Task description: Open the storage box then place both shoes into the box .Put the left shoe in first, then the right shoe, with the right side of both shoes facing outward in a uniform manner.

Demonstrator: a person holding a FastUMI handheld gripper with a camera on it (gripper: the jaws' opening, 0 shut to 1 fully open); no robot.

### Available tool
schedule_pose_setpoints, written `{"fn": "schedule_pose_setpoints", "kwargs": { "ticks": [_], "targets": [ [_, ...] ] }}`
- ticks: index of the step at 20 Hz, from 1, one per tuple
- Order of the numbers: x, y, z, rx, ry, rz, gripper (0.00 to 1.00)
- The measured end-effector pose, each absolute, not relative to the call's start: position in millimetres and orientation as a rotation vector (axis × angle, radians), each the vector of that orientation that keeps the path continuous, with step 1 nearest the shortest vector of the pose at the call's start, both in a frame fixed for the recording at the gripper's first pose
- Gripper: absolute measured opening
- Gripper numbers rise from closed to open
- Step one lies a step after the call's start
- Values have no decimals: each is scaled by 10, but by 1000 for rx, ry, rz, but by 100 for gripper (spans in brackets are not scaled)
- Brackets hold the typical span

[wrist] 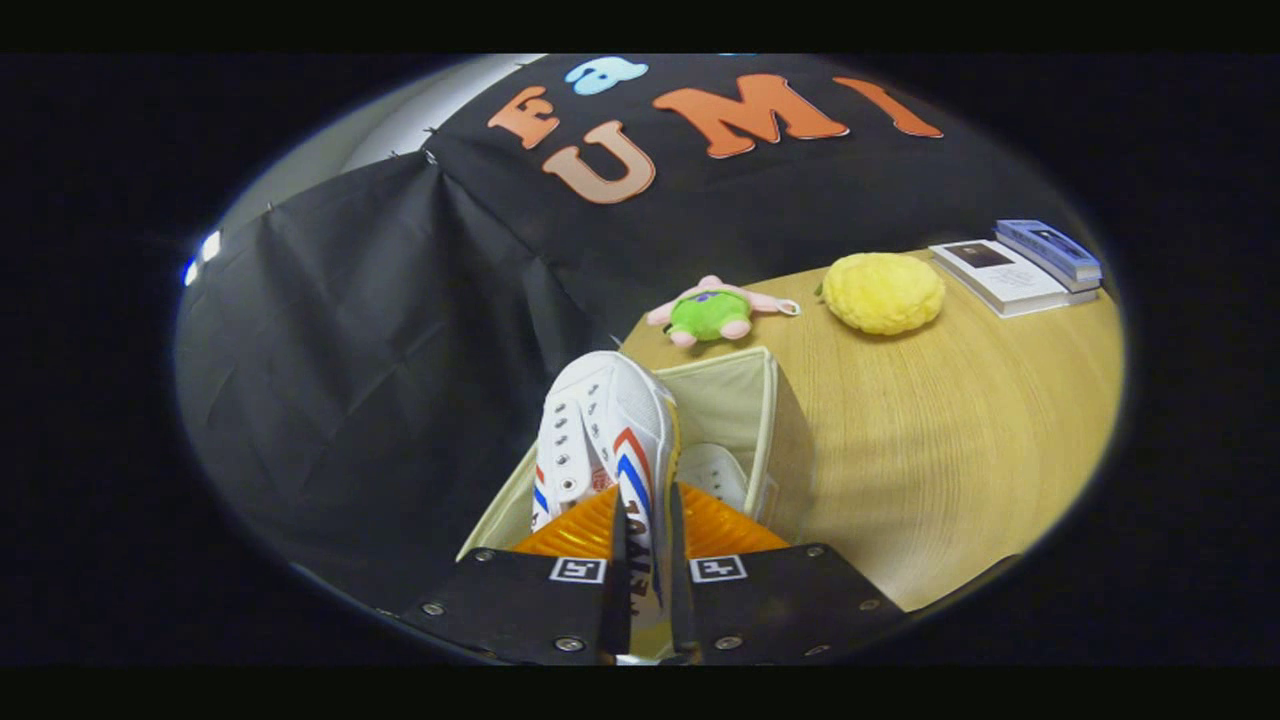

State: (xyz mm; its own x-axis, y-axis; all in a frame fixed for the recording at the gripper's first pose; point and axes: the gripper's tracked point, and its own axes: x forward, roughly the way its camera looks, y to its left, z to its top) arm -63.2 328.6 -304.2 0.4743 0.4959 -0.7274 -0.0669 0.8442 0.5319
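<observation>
Now the tongs (648,530) clamp a white shoe (605,440) between both fingers, holding it over the open storage box (765,400), where a second shoe (715,475) already lies. Beyond the box on the bench (950,450) sit a green plush toy (712,312), a yellow plush (884,292) and books (1020,265).

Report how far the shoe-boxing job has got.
Done: the storage box is open, and one white shoe already lies inside. In hand: the hand-held gripper is shut on the striped shoe, held above the box. Left: lowering it in and releasing.
</observation>
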Motion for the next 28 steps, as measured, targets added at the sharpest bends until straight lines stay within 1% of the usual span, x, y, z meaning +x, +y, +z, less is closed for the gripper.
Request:
{"fn": "schedule_pose_setpoints", "kwargs": {
  "ticks": [1,2,5,7,9,12,13,14,15,17,18,22,26,28],
  "targets": [
    [-627,3310,-3029,462,1014,363,22],
    [-633,3354,-3031,450,1008,378,25],
    [-661,3506,-2916,480,968,447,41],
    [-662,3604,-2748,563,937,491,42],
    [-586,3511,-2619,560,882,481,50],
    [-460,3247,-2471,511,752,438,61],
    [-423,3173,-2396,517,702,428,69],
    [-414,3074,-2324,515,659,420,74],
    [-395,2972,-2282,500,621,409,81],
    [-339,2672,-2225,435,557,361,85],
    [-305,2512,-2197,393,528,328,86],
    [-199,1879,-2077,241,421,191,87],
    [-171,1329,-1858,202,342,100,88],
    [-170,963,-1762,172,302,41,90]
  ]
}}
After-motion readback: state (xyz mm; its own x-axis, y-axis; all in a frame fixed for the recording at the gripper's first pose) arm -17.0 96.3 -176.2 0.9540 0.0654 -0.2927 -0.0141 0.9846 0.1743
